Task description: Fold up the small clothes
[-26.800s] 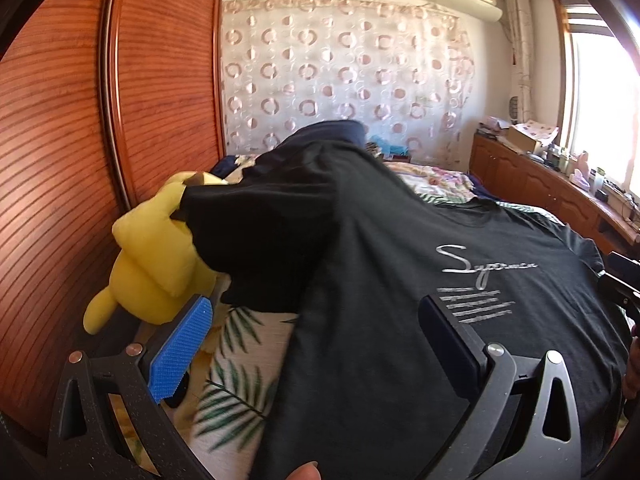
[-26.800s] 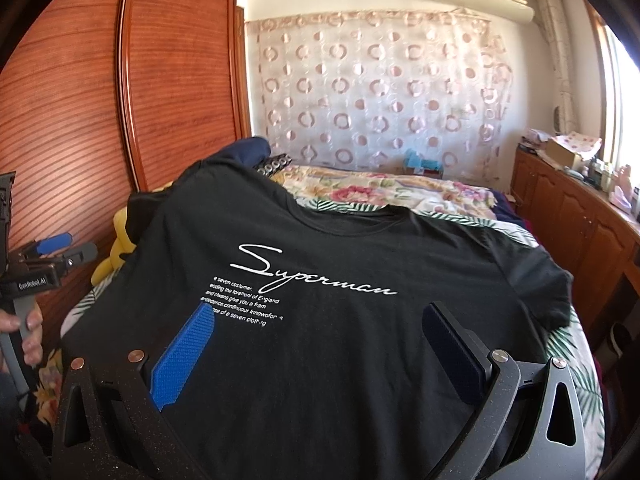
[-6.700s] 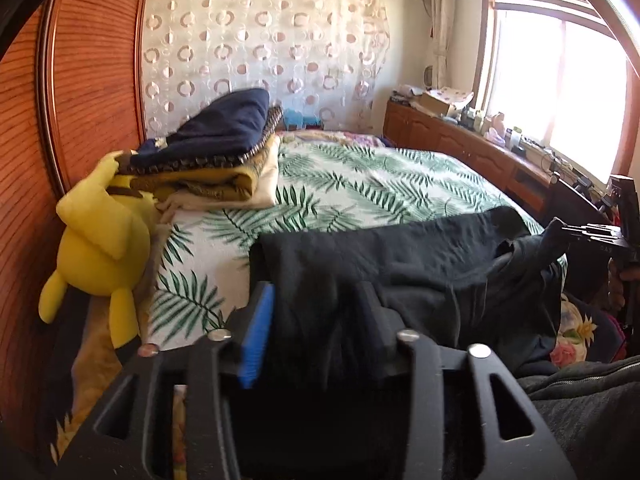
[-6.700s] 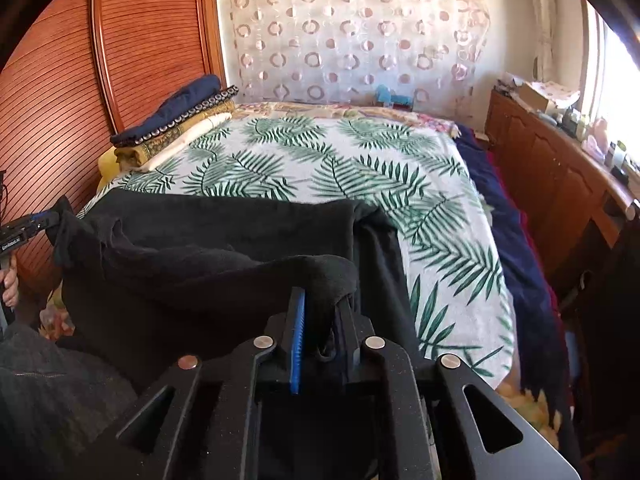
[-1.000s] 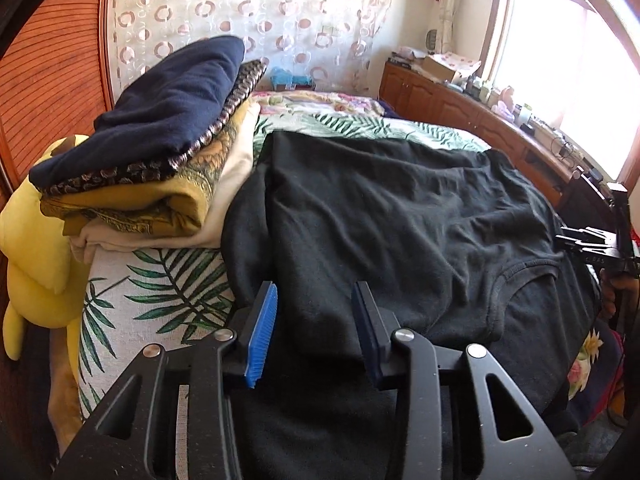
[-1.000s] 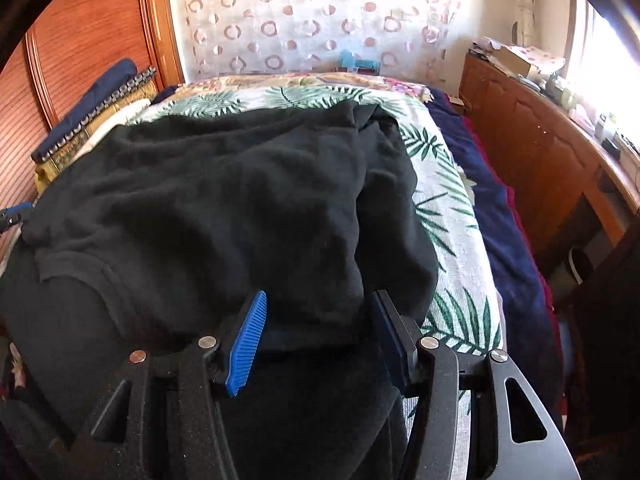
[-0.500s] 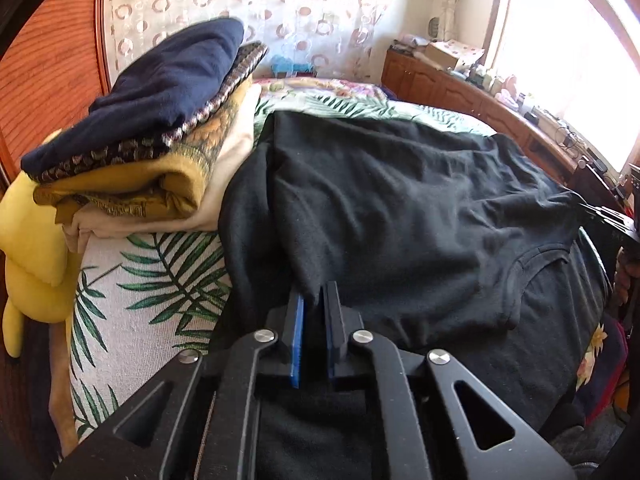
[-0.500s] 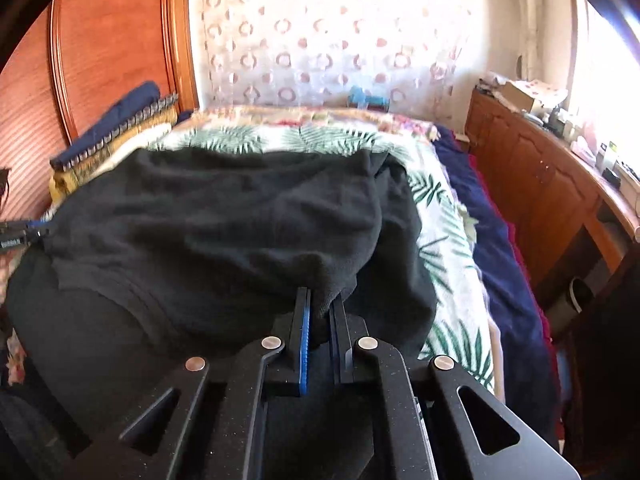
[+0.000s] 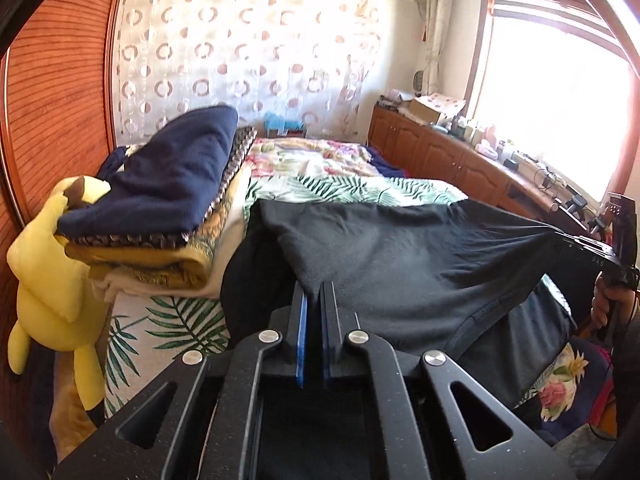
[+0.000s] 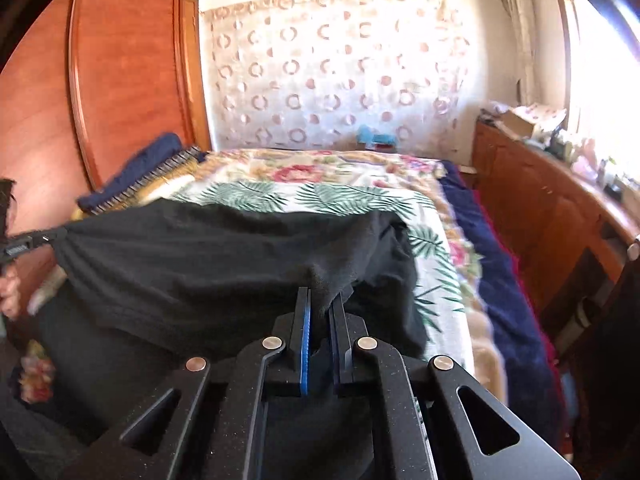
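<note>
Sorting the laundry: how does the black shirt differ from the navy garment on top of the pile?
The black shirt is spread out and stretched between the left tongs and right tongs; the navy garment is folded and untouched. The shirt lies low across the bed; the navy garment crowns a stack. Both are dark, plain cloth.

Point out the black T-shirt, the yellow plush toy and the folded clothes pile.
black T-shirt (image 9: 400, 256): left wrist view, its stretched upper layer.
yellow plush toy (image 9: 48, 280): left wrist view, its body.
folded clothes pile (image 9: 176, 176): left wrist view, the navy top garment.
</note>
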Demonstrator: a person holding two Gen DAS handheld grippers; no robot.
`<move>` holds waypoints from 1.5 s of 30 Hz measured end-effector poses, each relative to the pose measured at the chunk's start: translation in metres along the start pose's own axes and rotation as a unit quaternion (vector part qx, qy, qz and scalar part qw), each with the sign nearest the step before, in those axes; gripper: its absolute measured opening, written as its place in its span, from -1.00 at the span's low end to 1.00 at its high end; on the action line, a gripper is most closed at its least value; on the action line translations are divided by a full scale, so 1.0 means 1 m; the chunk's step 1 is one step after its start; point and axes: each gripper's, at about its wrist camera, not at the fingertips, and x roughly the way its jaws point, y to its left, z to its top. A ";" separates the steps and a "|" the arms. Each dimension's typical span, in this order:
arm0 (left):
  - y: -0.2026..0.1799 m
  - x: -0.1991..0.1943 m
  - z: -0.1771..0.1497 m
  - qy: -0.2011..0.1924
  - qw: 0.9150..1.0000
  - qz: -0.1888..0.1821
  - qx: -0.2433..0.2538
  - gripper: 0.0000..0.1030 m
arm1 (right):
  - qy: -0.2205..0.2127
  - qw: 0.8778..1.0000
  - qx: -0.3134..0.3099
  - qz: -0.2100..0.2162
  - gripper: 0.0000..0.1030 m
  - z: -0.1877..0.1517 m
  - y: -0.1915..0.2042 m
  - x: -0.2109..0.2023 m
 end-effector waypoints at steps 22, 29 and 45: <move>0.006 -0.035 -0.041 0.029 1.000 0.004 -0.010 -0.88 | 0.047 0.999 -0.003 0.021 -0.86 -0.028 -0.005 -0.077; 0.013 -0.011 -0.075 0.085 0.996 0.014 -0.023 -0.87 | 0.114 0.993 0.013 0.012 -0.86 -0.060 -0.009 -0.047; 0.020 -0.014 -0.073 0.068 0.997 0.020 -0.032 0.19 | 0.075 0.996 -0.014 -0.047 0.21 -0.039 0.014 -0.045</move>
